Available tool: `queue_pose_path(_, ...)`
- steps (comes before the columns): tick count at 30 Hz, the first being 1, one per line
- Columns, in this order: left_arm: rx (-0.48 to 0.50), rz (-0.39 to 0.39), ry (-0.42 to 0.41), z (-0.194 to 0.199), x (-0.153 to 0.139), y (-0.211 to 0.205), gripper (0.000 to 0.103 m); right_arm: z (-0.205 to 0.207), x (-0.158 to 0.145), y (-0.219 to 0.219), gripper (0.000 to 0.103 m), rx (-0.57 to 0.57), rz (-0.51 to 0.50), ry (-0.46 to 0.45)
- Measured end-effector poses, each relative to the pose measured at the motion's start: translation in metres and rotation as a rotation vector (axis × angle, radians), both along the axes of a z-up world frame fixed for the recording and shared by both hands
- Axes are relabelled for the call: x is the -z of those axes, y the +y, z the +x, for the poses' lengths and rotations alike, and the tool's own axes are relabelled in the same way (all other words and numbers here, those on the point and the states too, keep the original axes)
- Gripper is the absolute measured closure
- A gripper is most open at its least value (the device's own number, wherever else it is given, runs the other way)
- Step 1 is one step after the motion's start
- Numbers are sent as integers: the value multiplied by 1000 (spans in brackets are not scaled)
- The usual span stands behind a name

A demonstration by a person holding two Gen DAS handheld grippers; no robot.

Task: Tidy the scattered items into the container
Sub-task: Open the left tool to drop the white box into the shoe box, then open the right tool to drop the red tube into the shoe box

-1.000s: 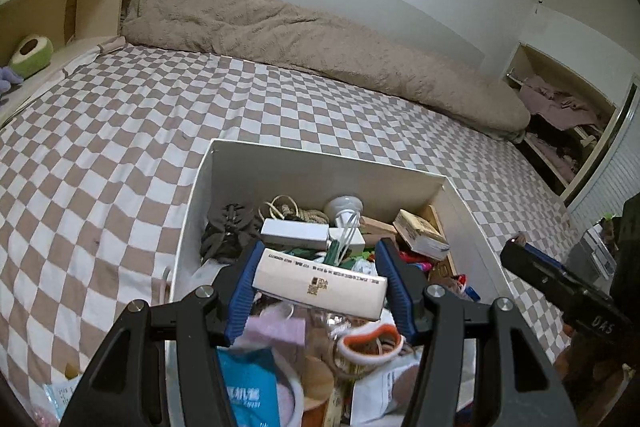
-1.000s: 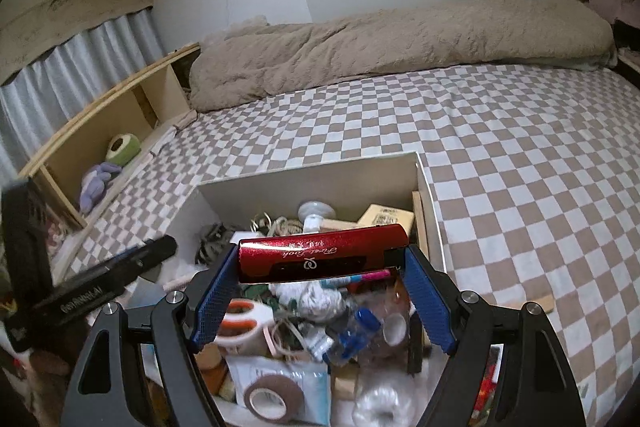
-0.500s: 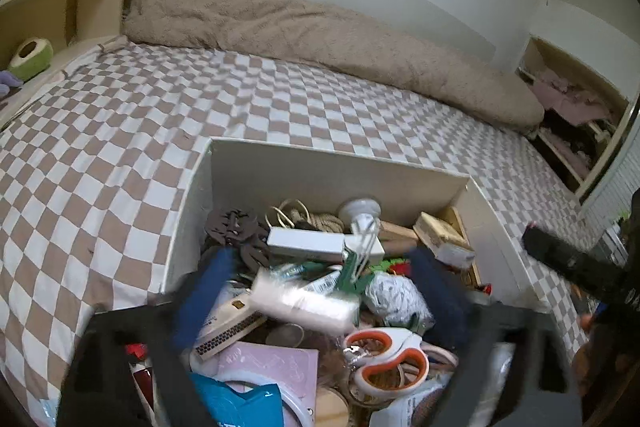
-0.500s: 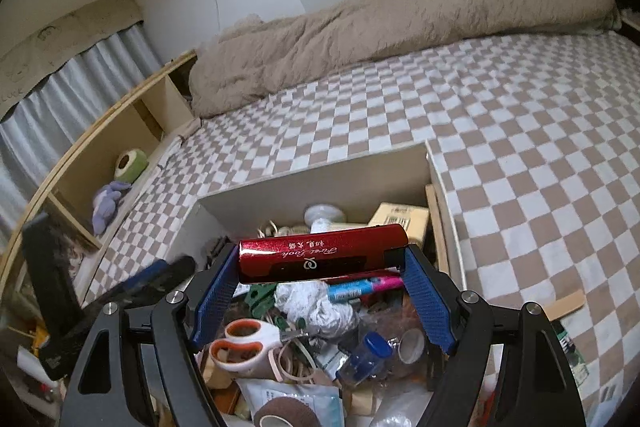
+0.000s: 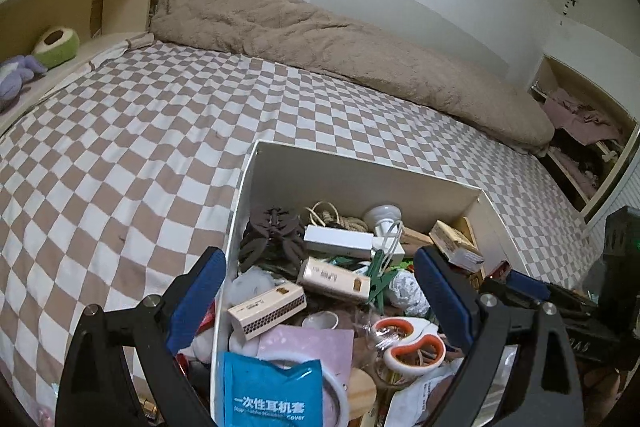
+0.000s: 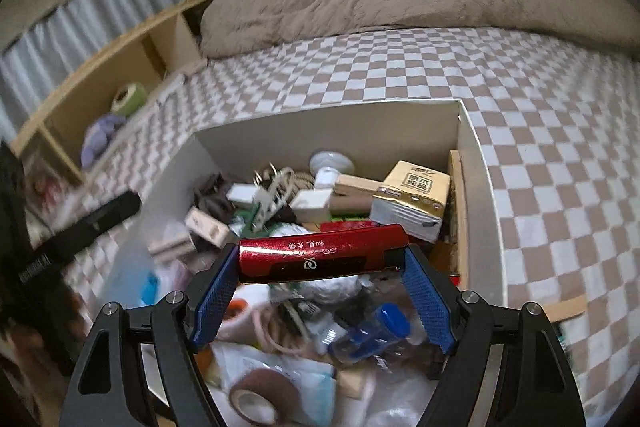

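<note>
L gripper [image 5: 320,297] wide, empty; R gripper [image 6: 322,281] clamps red case [image 6: 322,259] over cluttered box [image 6: 480,187].

Bedsheet [image 5: 160,147]: brown-and-white checks
Blanket [image 5: 320,39]: plain tan
Box [image 5: 360,183]: white walls
Case [image 6: 322,259]: glossy red, gold script
Scissors [image 5: 416,343]: orange-and-white handles
Packet [image 5: 272,391]: blue, white lettering
Gripper pads [image 6: 426,303]: blue

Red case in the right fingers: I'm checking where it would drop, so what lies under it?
Under the red case lies crumpled silvery wrap on clutter inside the white box. The box floor is covered.
</note>
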State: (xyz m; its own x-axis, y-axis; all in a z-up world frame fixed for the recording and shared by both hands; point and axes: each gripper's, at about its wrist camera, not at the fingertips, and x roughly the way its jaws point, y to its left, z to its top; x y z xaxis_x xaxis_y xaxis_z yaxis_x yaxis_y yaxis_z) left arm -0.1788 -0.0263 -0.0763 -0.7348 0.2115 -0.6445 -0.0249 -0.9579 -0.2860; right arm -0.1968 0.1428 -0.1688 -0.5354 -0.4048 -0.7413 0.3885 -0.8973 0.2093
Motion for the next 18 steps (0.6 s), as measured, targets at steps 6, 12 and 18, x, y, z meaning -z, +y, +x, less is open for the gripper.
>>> queue_pose_path(6,14,-2,-10,1,3,3,7,3,7,0,22,-50,180,23)
queue_pose_path(12,28,-11,-12,2,6,7,7,7,13,-5,22,-91,307,65)
queue_pose_path(18,27,-5,-11,1,6,6,7,17,13,-14,11,-165,389,134)
